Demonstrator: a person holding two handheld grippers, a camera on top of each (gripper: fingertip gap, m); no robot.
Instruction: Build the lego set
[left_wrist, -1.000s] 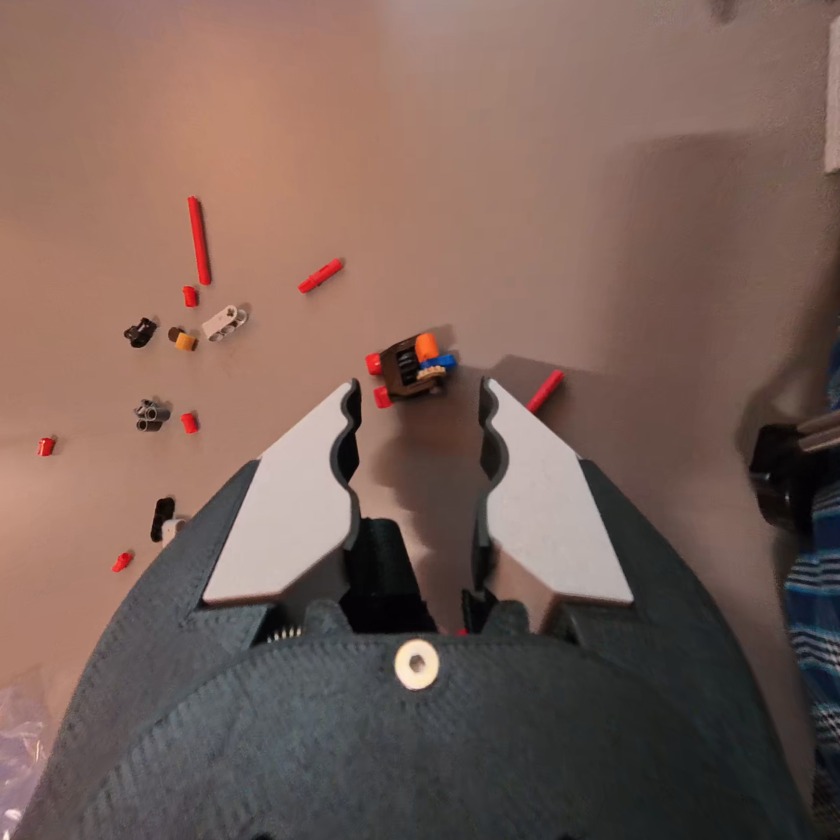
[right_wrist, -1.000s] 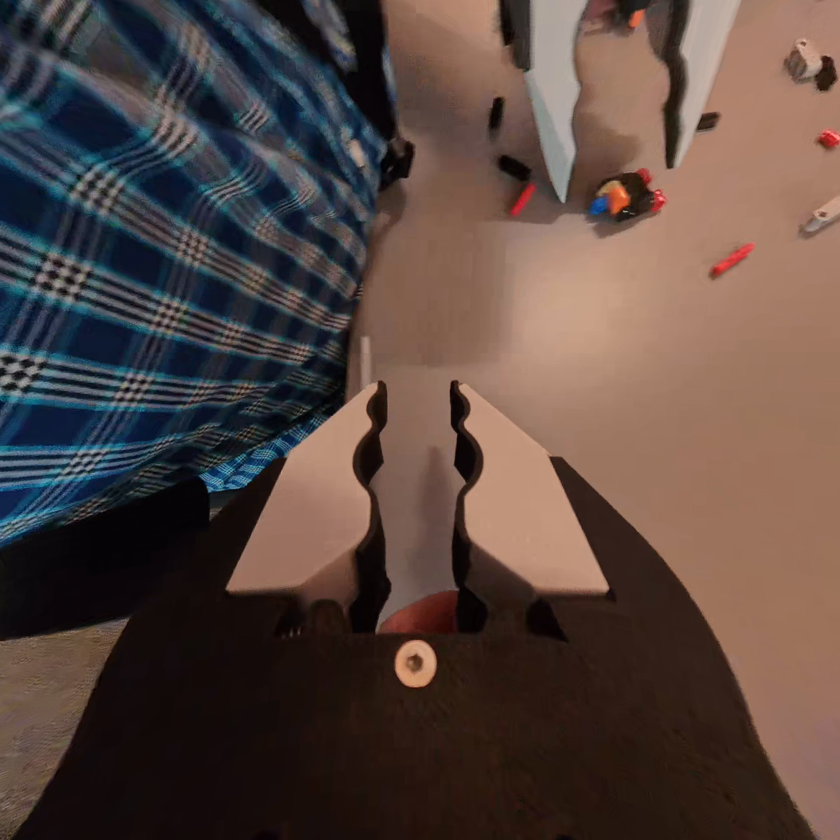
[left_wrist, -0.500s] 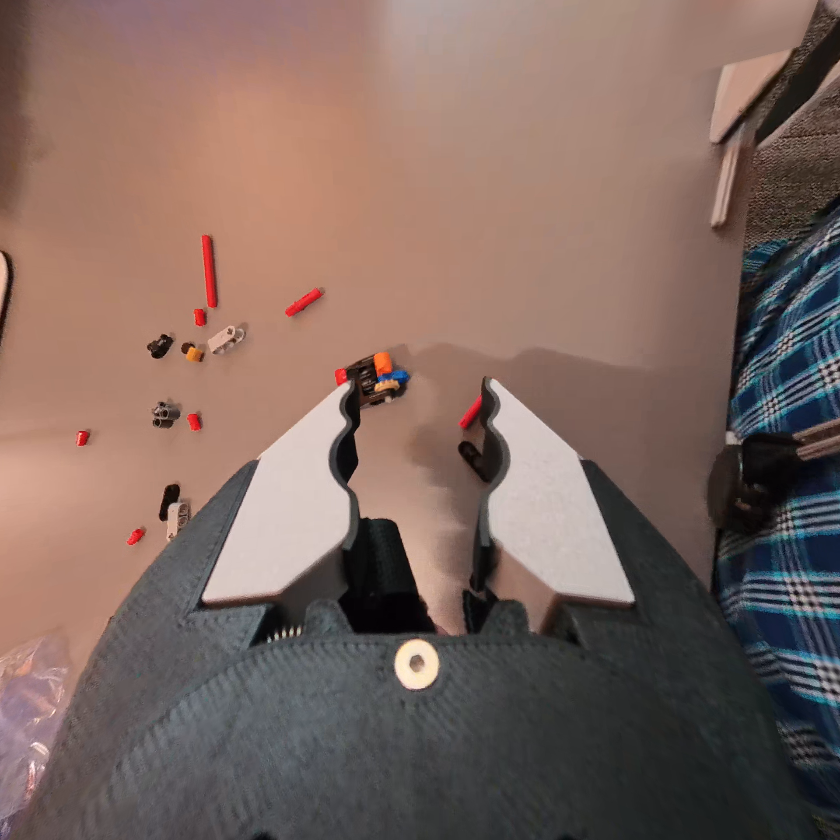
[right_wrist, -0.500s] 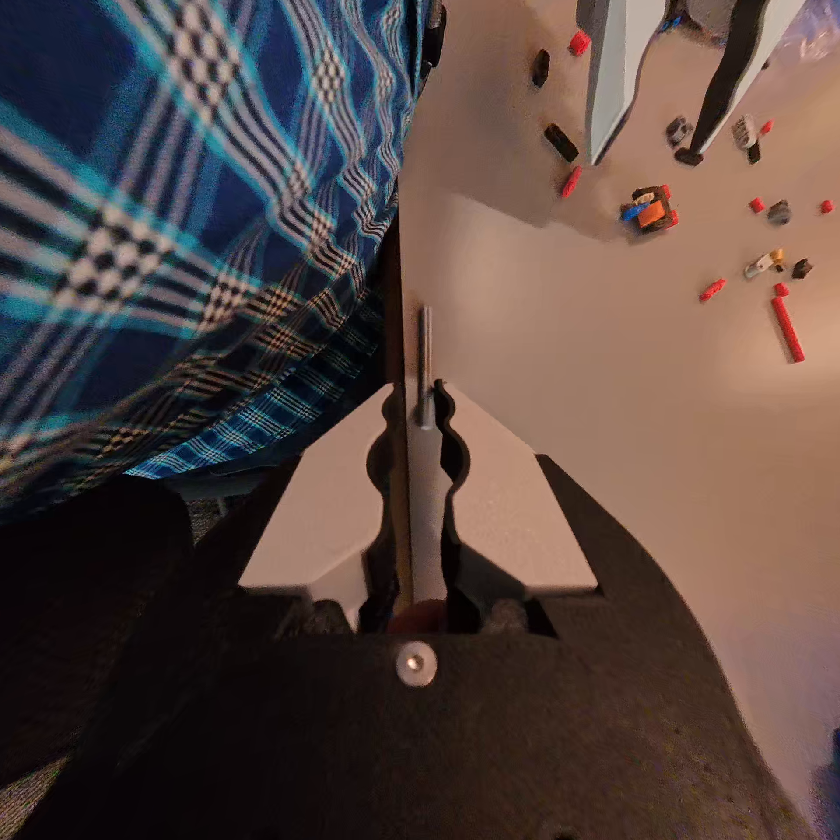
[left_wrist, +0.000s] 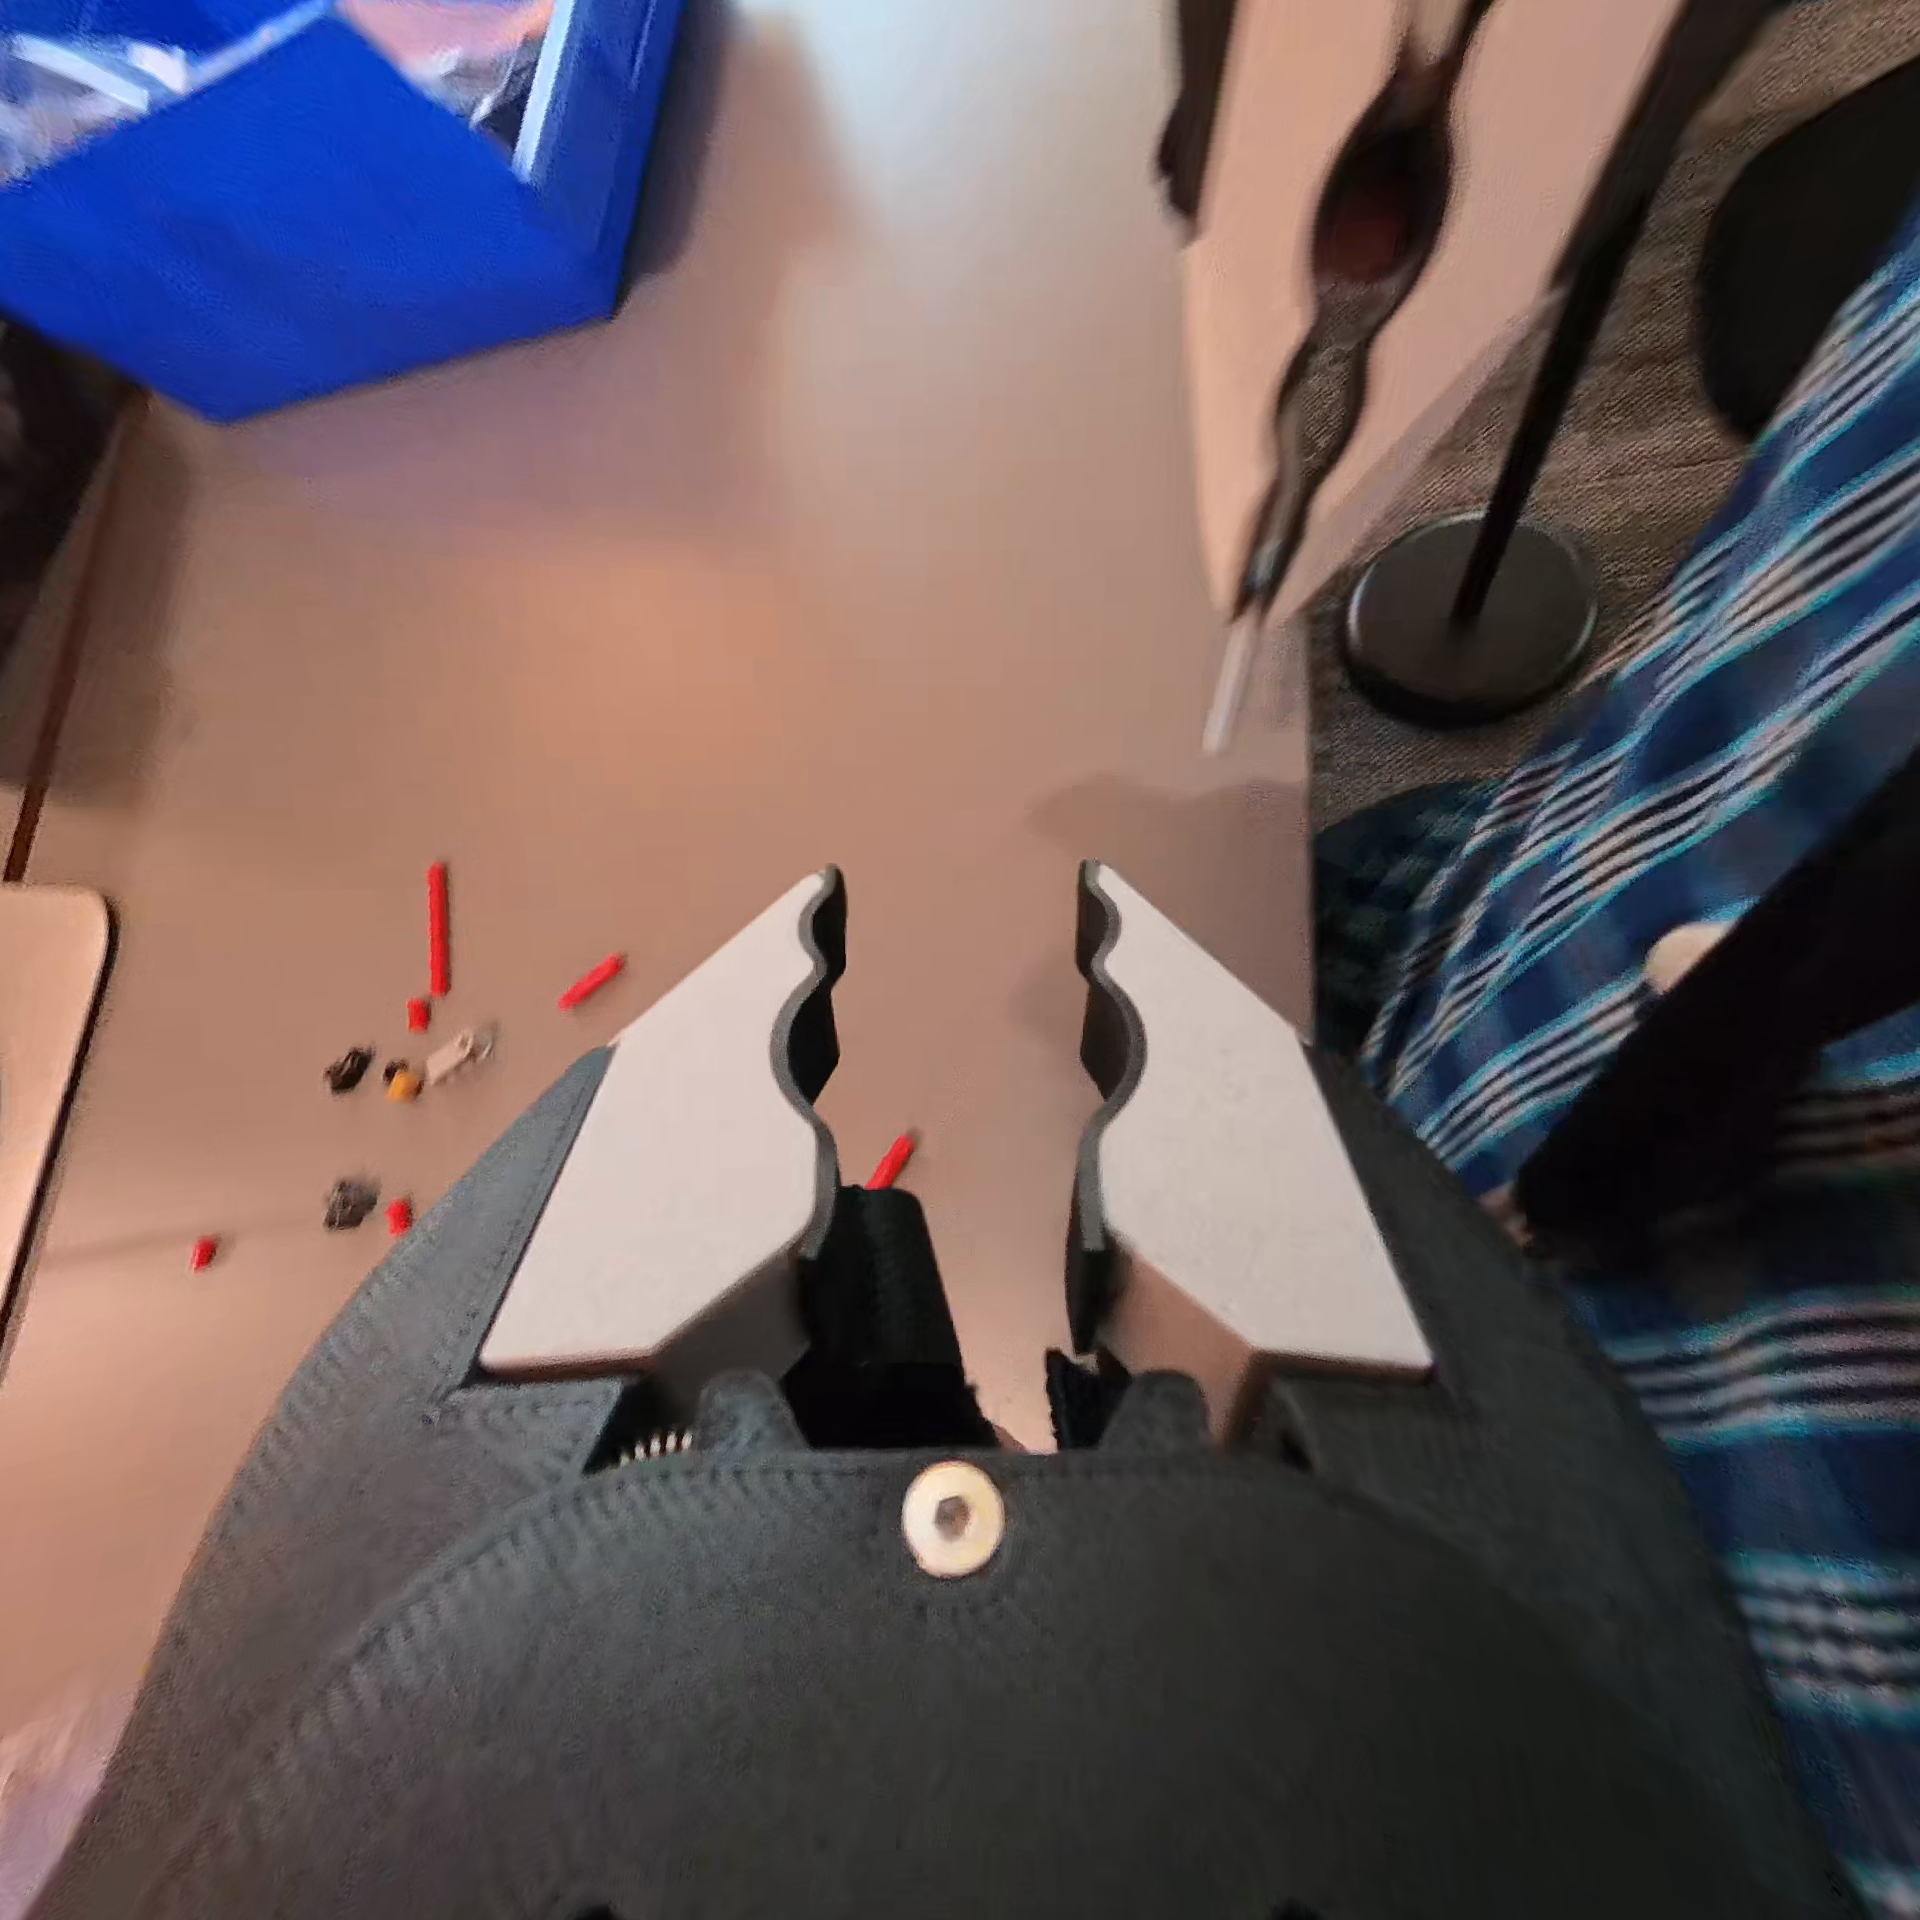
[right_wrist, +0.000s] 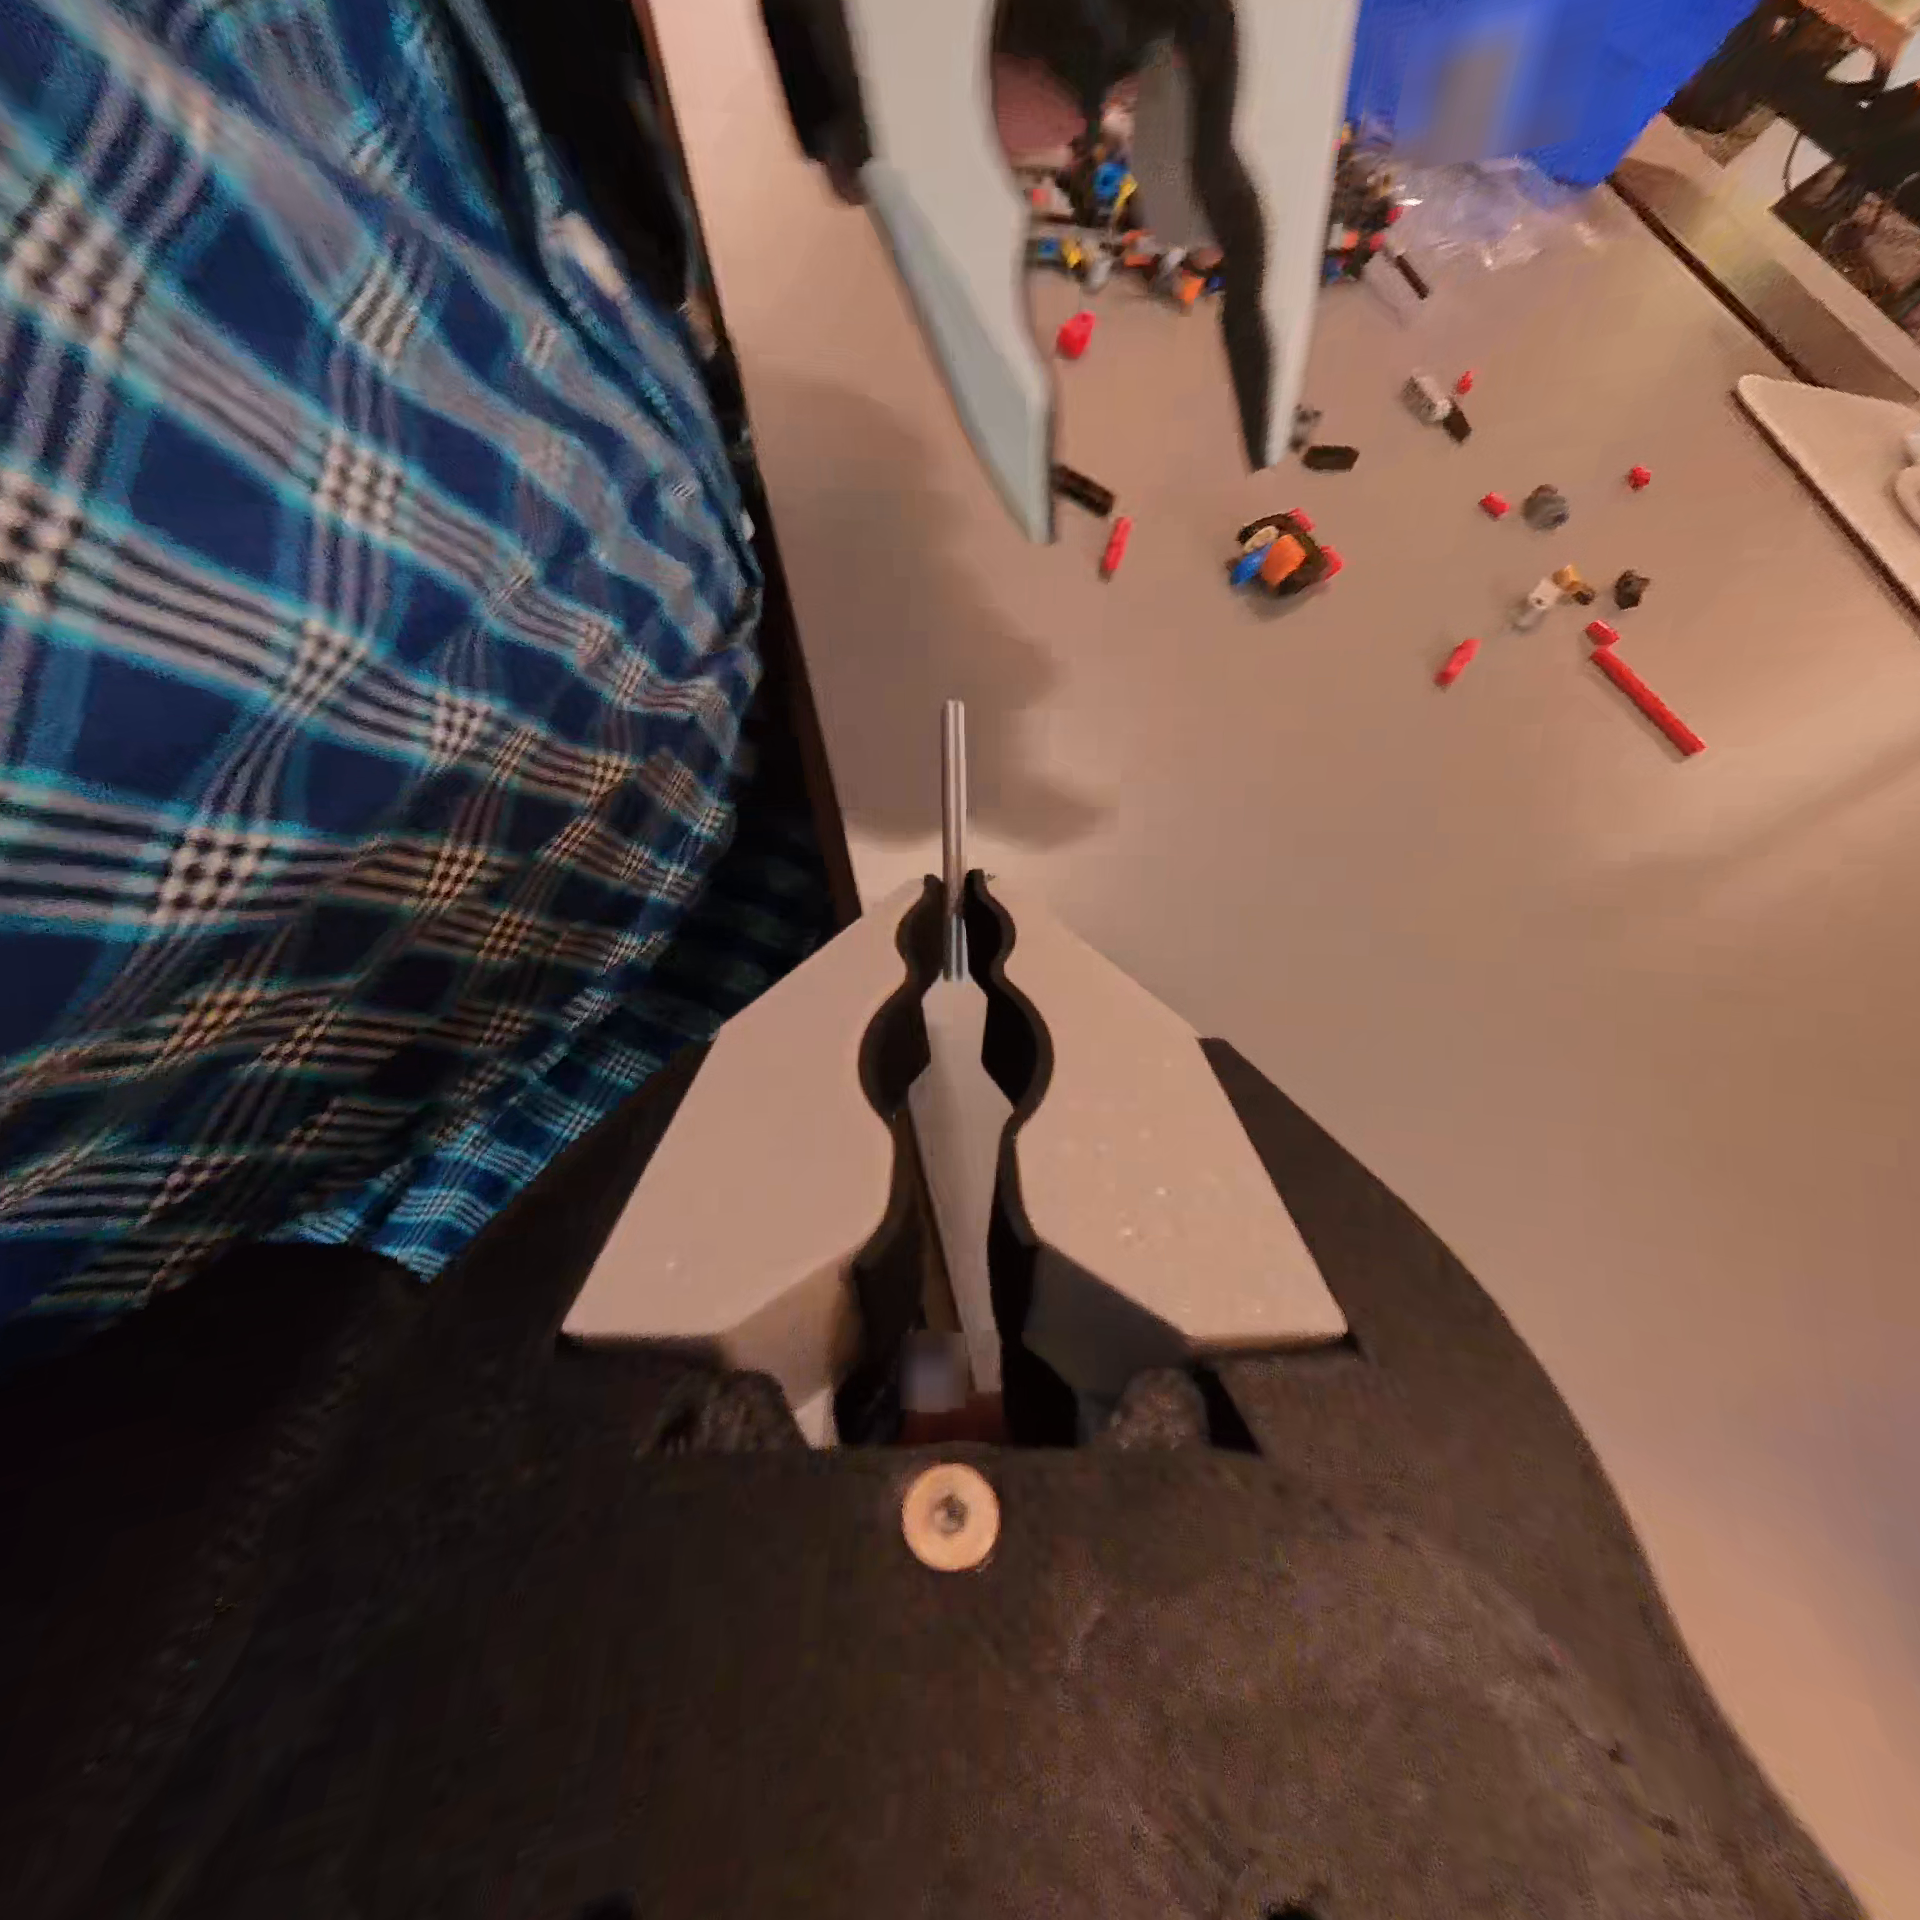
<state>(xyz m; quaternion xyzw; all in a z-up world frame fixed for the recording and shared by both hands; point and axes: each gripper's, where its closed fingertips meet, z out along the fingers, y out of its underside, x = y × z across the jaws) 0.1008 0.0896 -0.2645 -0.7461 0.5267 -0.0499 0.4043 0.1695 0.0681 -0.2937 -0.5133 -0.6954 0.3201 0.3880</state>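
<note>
My right gripper is shut on a thin grey axle rod that sticks out forward past its fingertips, near the table's near edge. It also shows in the left wrist view, blurred, with the rod at its tips. My left gripper is open and empty above the table; it shows in the right wrist view too. The small partly built black, orange and blue assembly lies on the table beyond it. Loose red pins, a long red axle and small black and grey parts lie scattered around.
A person in a blue plaid shirt sits at the table edge. A blue bag stands at the back. A black round stand base is on the carpet. A pale board lies at the side. More pieces lie farther back. Spacing between my two grippers at the tips: around 9 centimetres.
My right gripper closed on the grey rod at the table edge and lifted it. My left gripper pulled up and back from the assembly, its jaws a little narrower.
</note>
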